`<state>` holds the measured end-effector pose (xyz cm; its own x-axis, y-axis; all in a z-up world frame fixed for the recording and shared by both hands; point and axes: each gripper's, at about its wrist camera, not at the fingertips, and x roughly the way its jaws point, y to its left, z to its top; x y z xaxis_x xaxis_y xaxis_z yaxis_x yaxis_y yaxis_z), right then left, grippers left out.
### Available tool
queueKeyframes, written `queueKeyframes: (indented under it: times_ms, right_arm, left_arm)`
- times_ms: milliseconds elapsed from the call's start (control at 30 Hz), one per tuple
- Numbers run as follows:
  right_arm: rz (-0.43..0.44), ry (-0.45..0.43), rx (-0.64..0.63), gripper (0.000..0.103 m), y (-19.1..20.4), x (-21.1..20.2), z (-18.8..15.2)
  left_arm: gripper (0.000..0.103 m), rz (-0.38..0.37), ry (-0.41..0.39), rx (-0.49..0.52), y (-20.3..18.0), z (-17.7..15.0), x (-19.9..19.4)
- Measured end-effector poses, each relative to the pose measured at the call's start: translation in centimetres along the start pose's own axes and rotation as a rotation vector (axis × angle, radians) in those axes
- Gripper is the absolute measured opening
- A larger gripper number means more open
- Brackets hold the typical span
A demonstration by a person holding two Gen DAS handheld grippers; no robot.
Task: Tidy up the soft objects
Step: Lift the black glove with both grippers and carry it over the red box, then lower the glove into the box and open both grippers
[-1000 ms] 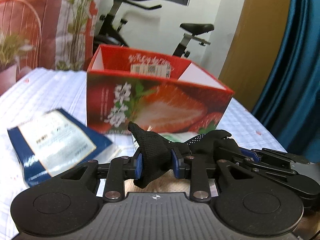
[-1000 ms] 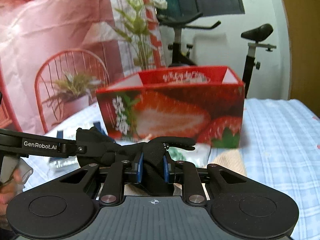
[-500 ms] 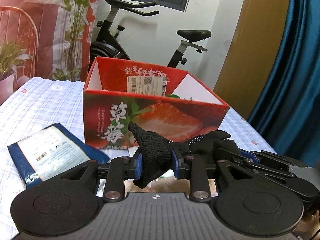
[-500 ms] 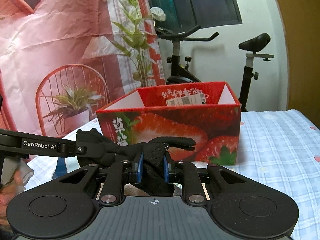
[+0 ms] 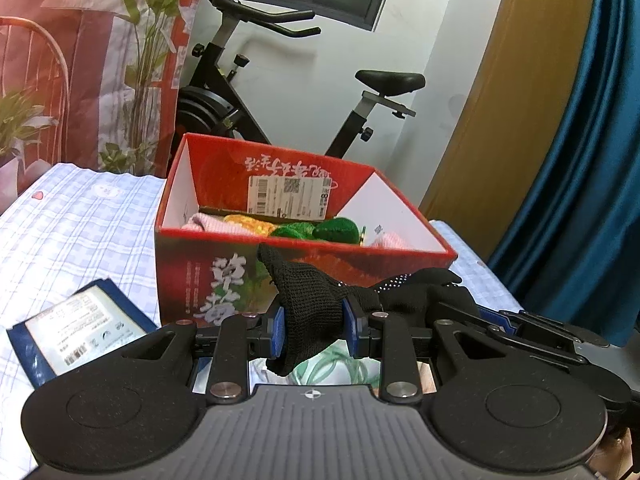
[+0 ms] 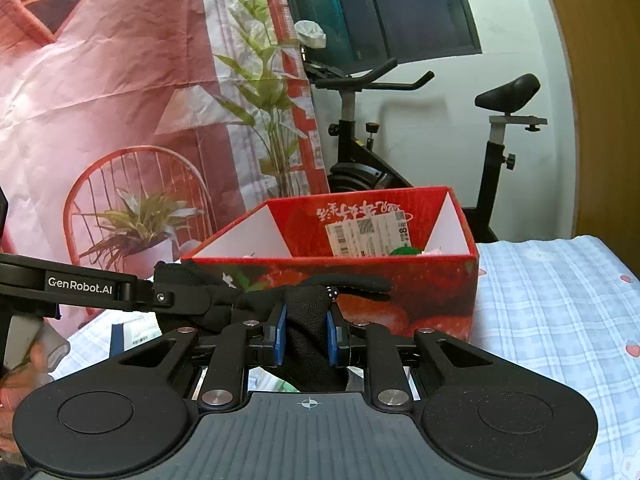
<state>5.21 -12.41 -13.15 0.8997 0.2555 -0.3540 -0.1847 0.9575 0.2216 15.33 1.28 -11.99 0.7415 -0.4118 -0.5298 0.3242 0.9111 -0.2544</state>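
A: What are the claws doing?
B: The left gripper (image 5: 313,331) and right gripper (image 6: 306,334) are both pinching the black knitted glove (image 5: 310,312) at 6 o'clock

A: Progress?
B: Pink, yellow and green soft pieces (image 5: 304,229) are already sitting in the red strawberry-print cardboard box (image 5: 248,272) at 12 o'clock; the glove is waiting just outside

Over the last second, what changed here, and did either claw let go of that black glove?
Both grippers rose together, carrying the black glove up in front of the strawberry box, so the soft items inside now show over its rim. Neither let go: the left gripper and the right gripper stay clamped on it. The box and the blue packet stayed put.
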Motion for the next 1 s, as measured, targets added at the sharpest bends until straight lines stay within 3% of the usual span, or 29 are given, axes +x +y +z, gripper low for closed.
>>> queueKeyframes:
  times_ms: [467, 700, 1000]
  right_arm:
    - [0.013, -0.016, -0.056, 0.018, -1.3, 4.1, 8.5]
    - [-0.018, 0.043, -0.063, 0.018, -2.4, 10.4, 12.0]
    - [-0.061, 0.216, -0.08, 0.018, -3.6, 19.1, 11.7]
  left_arm:
    - [0.031, 0.003, -0.071, 0.001, 0.6, 8.1, 2.8]
    - [0.031, 0.059, -0.013, -0.009, 1.8, 10.8, 7.4]
    - [0.031, 0.108, 0.107, -0.041, 3.8, 11.0, 12.5]
